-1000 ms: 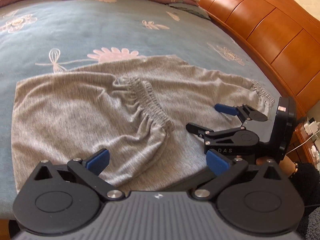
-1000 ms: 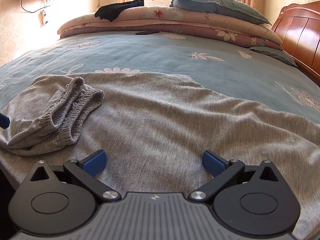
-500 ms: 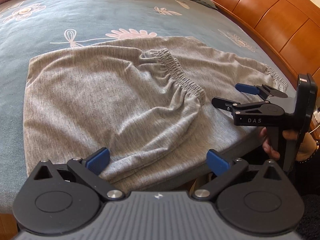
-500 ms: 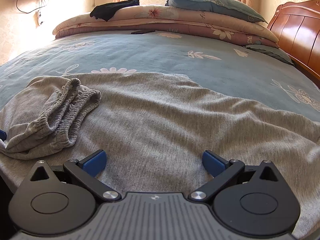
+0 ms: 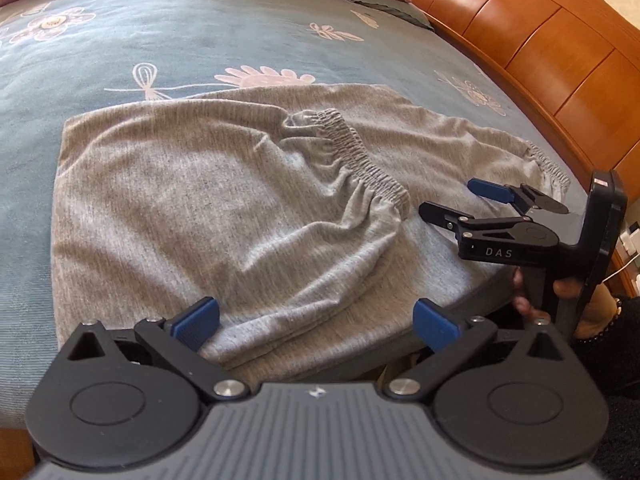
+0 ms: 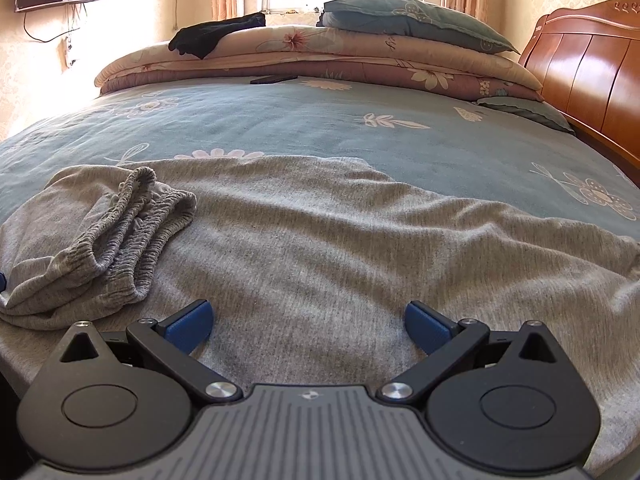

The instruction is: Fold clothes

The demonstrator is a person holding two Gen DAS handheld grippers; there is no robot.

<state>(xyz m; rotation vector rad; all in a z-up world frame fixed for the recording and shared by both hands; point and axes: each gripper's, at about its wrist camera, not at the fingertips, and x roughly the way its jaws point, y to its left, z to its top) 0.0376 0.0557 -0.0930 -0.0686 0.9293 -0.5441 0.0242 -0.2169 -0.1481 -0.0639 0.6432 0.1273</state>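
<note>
Grey trousers (image 5: 224, 208) lie spread across the near edge of a bed, on a blue-green bedspread (image 5: 120, 40) printed with pale flowers. One half of the garment is folded back over the other, so the gathered elastic waistband (image 5: 360, 156) runs diagonally across the middle of the cloth, with soft creases fanning out below it. A second stretch of elastic (image 5: 550, 164) shows at the far right edge of the fabric, near the wooden bed frame (image 5: 540, 40).

The left gripper (image 5: 316, 320) hangs just above the near hem of the folded part, its blue-padded fingers spread wide with nothing between them. The right gripper (image 5: 456, 200) sits off to the right, over the single layer of cloth just beside the end of the waistband; its jaws are also parted and empty. A hand (image 5: 568, 292) grasps its handle below the mattress edge.

From the right wrist view, the right gripper (image 6: 308, 322) points across a broad flat stretch of grey cloth (image 6: 320, 240), and the bunched waistband (image 6: 132, 232) is heaped to the left. Farther back, folded quilts (image 6: 320, 56) are stacked along the far side of the bed with a grey-blue pillow (image 6: 408, 16) on top and a black garment (image 6: 212, 34) draped beside it. A dark flat object (image 6: 274, 78), too small to identify, lies on the bedspread before the quilts.
</note>
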